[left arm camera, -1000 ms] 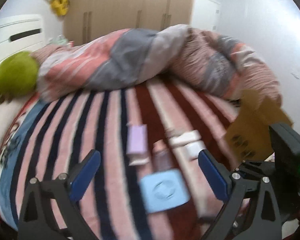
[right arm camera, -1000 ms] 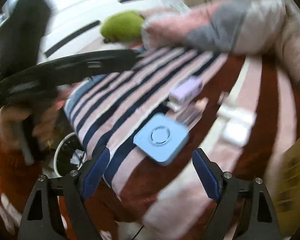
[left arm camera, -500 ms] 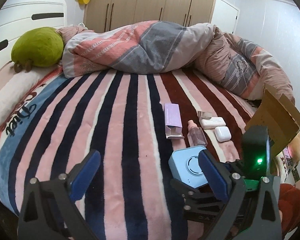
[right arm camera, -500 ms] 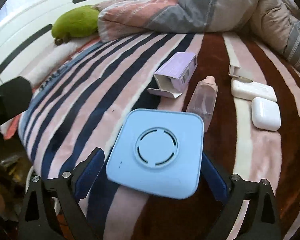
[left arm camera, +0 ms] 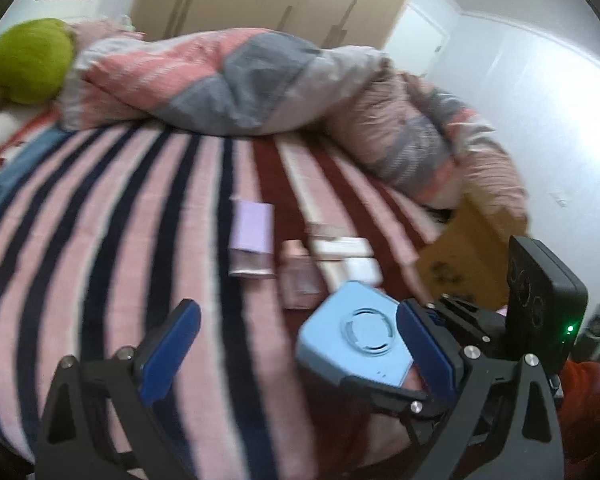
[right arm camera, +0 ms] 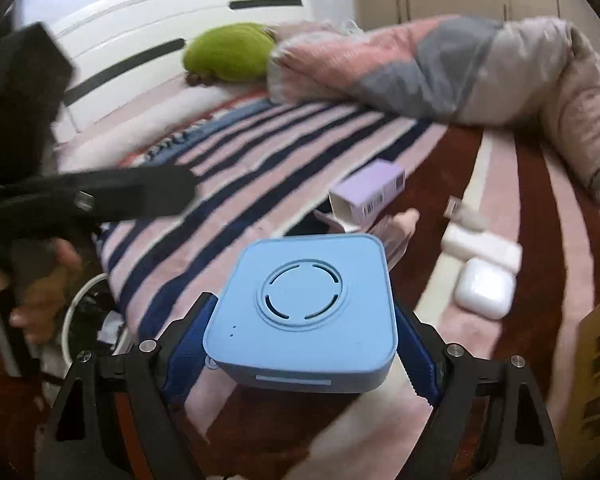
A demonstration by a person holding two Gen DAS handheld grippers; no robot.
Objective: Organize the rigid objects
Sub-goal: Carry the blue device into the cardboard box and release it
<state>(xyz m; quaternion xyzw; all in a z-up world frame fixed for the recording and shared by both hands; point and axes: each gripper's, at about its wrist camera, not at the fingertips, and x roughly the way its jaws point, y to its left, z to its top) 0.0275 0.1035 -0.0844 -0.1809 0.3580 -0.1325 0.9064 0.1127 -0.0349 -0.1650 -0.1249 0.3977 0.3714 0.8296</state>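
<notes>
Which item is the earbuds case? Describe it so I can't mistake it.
On the striped blanket, look toward the cardboard box at the right edge. The earbuds case lies just in front of a flat white bar. It is the glossy white, rounded pebble shape, unlike the lilac carton or blue square device.

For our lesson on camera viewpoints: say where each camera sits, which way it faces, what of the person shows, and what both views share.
Left wrist: on the left gripper, looking up the striped bed; jaws open, the right gripper at lower right.
Right wrist: on the right gripper, facing the headboard, jaws shut on the blue box; left hand shows.
Shared: blue box, purple carton, white case.
</notes>
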